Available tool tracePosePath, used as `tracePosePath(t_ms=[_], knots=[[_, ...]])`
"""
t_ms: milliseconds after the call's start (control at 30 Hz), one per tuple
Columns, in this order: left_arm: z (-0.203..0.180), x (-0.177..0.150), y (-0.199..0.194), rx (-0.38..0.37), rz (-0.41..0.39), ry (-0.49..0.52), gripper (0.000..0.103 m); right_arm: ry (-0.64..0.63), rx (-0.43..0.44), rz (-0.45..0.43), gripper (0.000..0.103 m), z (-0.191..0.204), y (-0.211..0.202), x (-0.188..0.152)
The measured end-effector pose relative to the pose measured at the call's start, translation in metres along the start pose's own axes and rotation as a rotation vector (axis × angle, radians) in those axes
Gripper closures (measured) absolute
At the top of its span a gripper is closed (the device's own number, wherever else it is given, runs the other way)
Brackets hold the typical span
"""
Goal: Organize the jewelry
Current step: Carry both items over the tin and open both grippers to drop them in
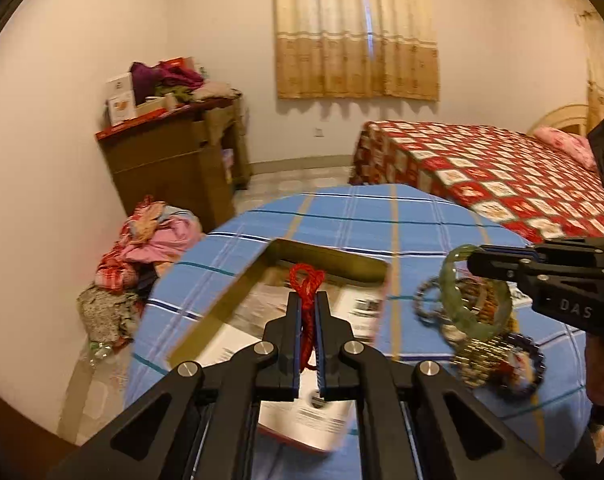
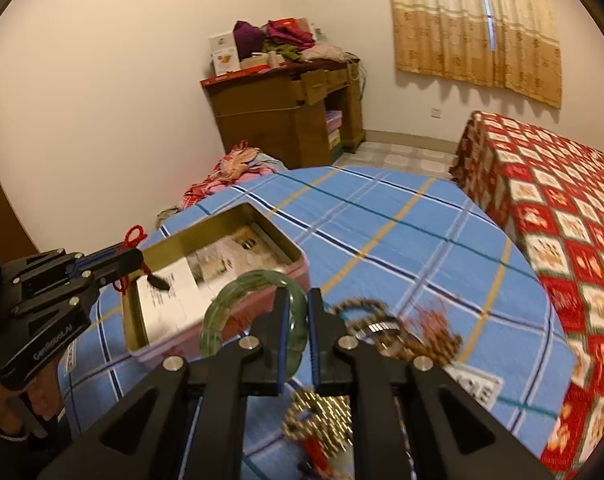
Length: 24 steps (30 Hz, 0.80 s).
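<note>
My left gripper point(image 1: 308, 300) is shut on a red cord point(image 1: 307, 286) and holds it above an open tin box point(image 1: 334, 258) lined with printed paper. It shows in the right wrist view point(image 2: 136, 260) at the left, with the red cord point(image 2: 133, 238) and a dark pendant point(image 2: 158, 281) hanging from it. My right gripper point(image 2: 298, 300) is shut on a green jade bangle point(image 2: 230, 300), lifted above the jewelry pile point(image 2: 402, 328). In the left wrist view the right gripper point(image 1: 476, 262) holds the bangle point(image 1: 458, 300) at the right.
The box point(image 2: 182, 236) and pile point(image 1: 498, 352) lie on a round table with a blue plaid cloth point(image 2: 402, 232). A bed with a red checked cover point(image 1: 502, 176) stands right. A brown cabinet point(image 1: 174, 160) and a heap of clothes point(image 1: 142, 240) are left.
</note>
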State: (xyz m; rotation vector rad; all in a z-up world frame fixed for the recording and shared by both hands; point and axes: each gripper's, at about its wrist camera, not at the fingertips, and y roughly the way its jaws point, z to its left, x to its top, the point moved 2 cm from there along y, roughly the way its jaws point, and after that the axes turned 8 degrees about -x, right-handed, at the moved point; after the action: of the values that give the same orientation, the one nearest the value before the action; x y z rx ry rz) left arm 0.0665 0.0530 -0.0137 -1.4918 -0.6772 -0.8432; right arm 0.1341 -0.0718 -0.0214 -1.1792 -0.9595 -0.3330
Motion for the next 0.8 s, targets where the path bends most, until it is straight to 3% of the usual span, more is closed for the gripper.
tracePosePath(t_ms=[233, 800], knots=[[0.03, 0.006, 0.015, 0.045, 0.01, -0.029, 0.098, -0.027, 0.031, 0.034, 0.092, 0.025, 0.032, 0.02], [0.052, 0.003, 0.073, 0.019, 0.146, -0.032, 0.098, -0.035, -0.022, 0.12, 0.092, 0.037, 0.094, 0.025]])
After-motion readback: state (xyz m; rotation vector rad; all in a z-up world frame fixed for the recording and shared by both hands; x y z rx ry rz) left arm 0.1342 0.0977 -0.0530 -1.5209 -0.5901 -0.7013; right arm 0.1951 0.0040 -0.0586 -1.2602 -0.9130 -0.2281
